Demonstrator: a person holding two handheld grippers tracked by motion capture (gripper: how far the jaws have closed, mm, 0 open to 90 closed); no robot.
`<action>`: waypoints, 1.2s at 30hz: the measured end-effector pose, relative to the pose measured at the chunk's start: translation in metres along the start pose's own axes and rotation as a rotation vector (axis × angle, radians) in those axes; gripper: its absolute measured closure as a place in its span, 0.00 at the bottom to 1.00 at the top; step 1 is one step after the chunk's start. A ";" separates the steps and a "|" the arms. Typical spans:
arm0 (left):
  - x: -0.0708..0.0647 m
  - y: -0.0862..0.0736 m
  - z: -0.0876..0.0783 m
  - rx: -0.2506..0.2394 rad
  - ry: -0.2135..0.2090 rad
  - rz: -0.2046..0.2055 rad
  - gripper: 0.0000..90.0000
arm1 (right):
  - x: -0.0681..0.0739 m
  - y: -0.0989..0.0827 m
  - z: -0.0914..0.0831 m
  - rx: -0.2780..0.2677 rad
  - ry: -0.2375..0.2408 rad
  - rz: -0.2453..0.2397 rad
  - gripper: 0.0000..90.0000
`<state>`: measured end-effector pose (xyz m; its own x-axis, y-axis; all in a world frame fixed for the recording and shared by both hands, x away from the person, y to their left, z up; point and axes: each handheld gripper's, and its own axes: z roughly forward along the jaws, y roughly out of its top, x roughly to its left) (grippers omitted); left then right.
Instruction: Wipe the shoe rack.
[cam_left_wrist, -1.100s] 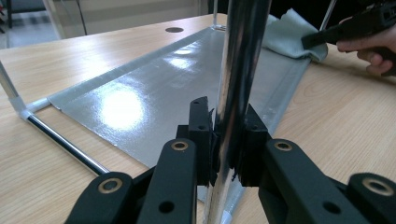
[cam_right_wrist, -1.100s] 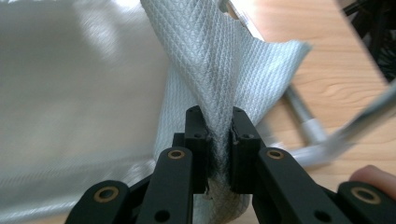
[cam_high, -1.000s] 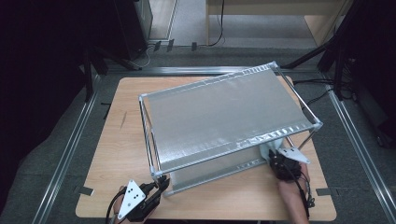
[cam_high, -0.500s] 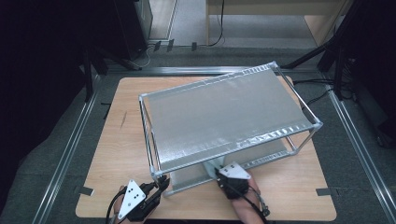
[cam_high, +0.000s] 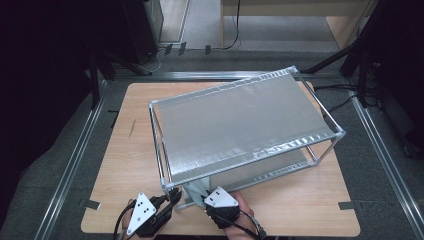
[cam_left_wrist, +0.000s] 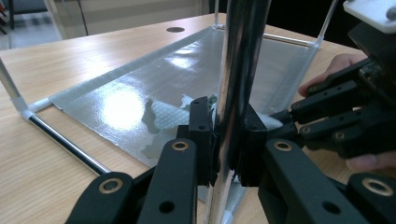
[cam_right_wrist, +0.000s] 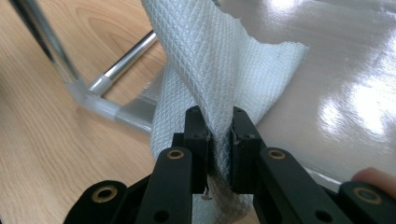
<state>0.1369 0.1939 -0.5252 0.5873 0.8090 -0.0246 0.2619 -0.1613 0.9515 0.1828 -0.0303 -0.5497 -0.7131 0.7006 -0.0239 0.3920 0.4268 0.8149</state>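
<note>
A metal-tube rack (cam_high: 240, 125) with two silver sheet shelves stands askew on the wooden table (cam_high: 120, 160). My left gripper (cam_high: 171, 196) is at the rack's near left corner, shut on the upright corner pole (cam_left_wrist: 236, 70), which runs between its pads (cam_left_wrist: 227, 137). Just to its right, my right gripper (cam_high: 206, 192) is shut on a fold of pale quilted cloth (cam_right_wrist: 210, 70) that lies on the lower shelf sheet (cam_right_wrist: 345, 70). The cloth rises between the right gripper's jaws (cam_right_wrist: 219, 135). From the left gripper view, the right gripper (cam_left_wrist: 287, 116) and a hand come in from the right.
A horizontal base tube (cam_right_wrist: 130, 56) and corner joint of the rack lie left of the cloth. The top shelf overhangs both grippers. Bare wood runs along the table's left side and front edge. Floor rails (cam_high: 75, 155) flank the table.
My right gripper has travelled left along the rack's front edge, from the near right corner to beside the left gripper. The left gripper has kept still on the pole.
</note>
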 end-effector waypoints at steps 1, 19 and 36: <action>0.000 0.000 0.000 0.000 0.000 0.000 0.90 | -0.004 0.000 -0.001 0.005 -0.008 -0.002 0.90; 0.000 0.000 0.001 0.004 0.002 0.010 0.90 | -0.146 -0.041 -0.067 0.076 -0.255 0.145 0.87; 0.000 -0.001 0.001 0.008 0.003 0.017 0.90 | -0.233 -0.077 -0.121 0.025 -0.523 0.350 0.70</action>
<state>0.1373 0.1937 -0.5260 0.5895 0.8077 -0.0073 0.2577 -0.1795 0.9494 0.2483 -0.2954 -0.5374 -0.1642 0.9855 -0.0434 0.5686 0.1305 0.8122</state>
